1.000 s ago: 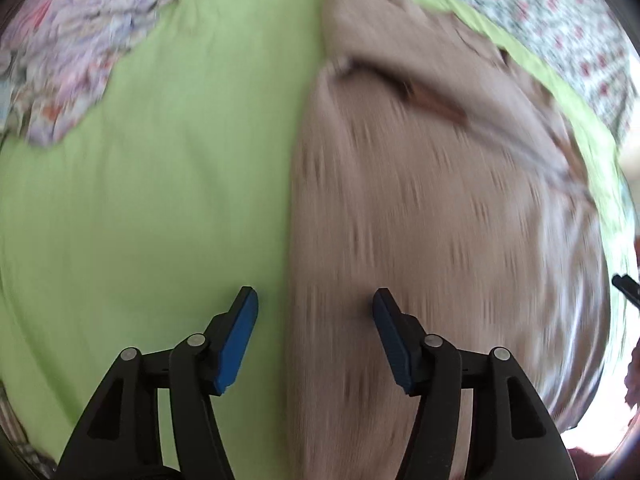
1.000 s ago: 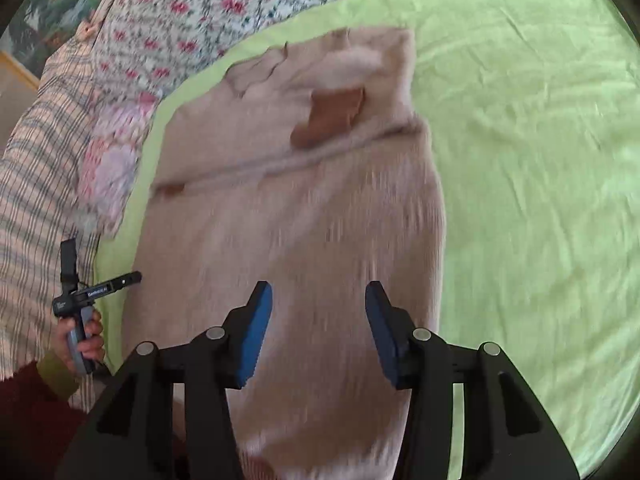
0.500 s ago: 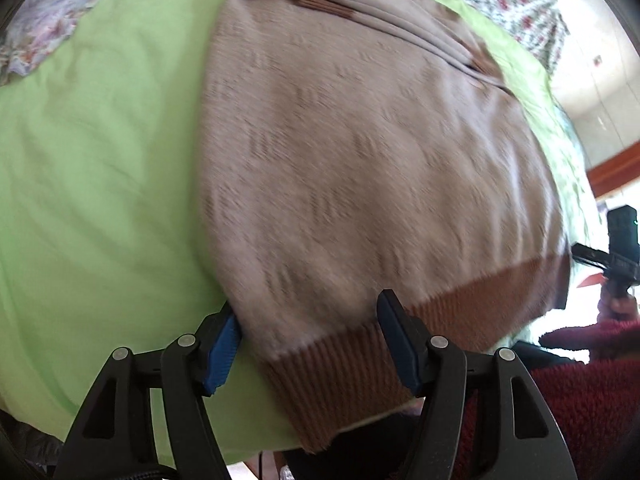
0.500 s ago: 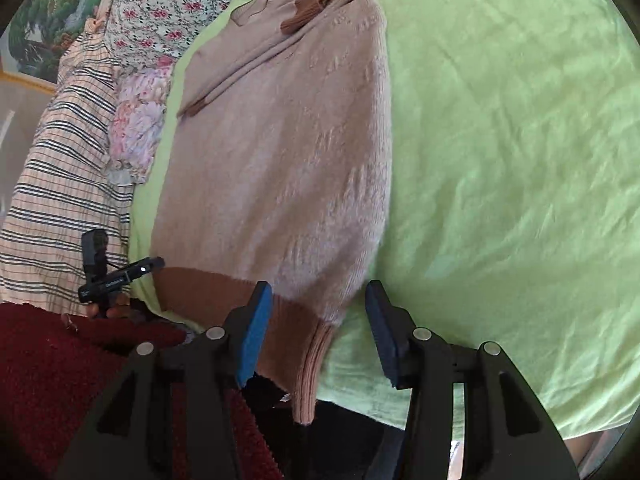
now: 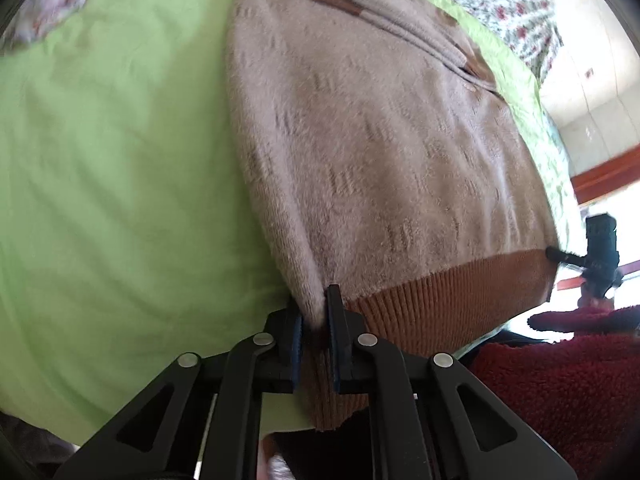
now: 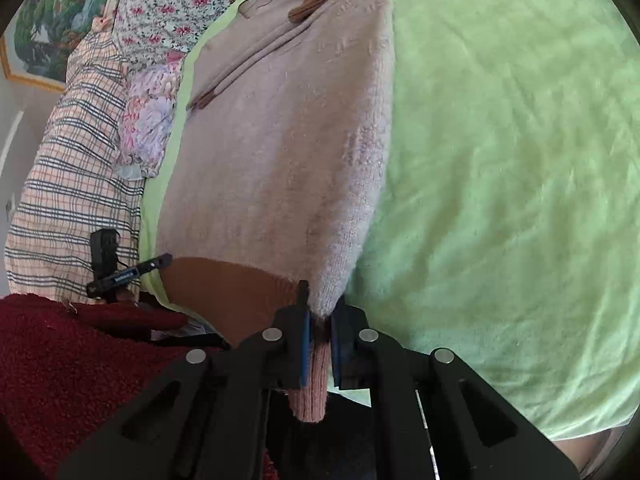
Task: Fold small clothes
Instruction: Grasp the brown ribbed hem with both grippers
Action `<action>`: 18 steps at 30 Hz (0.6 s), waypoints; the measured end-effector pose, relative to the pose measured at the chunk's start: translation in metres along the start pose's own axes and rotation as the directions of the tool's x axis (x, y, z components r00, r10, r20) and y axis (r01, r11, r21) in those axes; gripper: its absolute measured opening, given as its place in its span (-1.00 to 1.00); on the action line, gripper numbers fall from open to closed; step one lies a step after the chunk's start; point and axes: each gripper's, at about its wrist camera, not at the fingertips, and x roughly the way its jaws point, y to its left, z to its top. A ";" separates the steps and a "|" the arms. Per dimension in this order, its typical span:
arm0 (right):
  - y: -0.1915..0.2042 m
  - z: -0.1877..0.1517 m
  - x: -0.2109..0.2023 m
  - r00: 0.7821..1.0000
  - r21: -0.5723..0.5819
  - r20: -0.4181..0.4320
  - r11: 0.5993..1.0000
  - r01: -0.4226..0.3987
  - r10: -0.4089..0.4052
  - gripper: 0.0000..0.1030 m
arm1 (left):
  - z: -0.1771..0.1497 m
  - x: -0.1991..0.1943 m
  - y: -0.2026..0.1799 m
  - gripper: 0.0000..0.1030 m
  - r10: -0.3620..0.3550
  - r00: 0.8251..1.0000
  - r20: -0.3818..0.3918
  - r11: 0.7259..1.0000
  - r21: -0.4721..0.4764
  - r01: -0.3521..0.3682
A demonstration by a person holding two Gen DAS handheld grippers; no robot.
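1. Sweater (image 5: pixel 384 152) — a fuzzy beige knit with a rust-brown ribbed hem (image 5: pixel 436 300) — lies flat on the green bedsheet (image 5: pixel 112 168), hem at the near edge of the bed, collar at the far end; both sleeves look folded in across the chest.
2. Left gripper (image 5: pixel 315 332) has its blue pads pressed together on the near left corner of the sweater, right where the beige knit meets the ribbing.
3. Right gripper (image 6: pixel 318 336) is likewise pinched on the near right corner; a strip of ribbed hem (image 6: pixel 224 284) hangs down between its fingers.
4. Step in hand, as I judge it: both hem corners are secured, ready for the bottom-to-top fold.
5. Next move calls for lifting both corners together, level with each other, and carrying them toward the far end so the hem lands near the collar — keeping the cloth taut between the grippers so the fold line stays straight.
6. Floral bedding (image 6: pixel 168 12) and a plaid cloth (image 6: pixel 76 184) lie to the left, apart from the work.
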 end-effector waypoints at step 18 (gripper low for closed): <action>0.042 0.035 -0.035 0.966 -0.040 0.167 0.980 -0.193 0.197 -0.84 | 0.029 -0.053 -0.025 -0.90 -0.032 0.987 0.159 0.999 0.008 0.031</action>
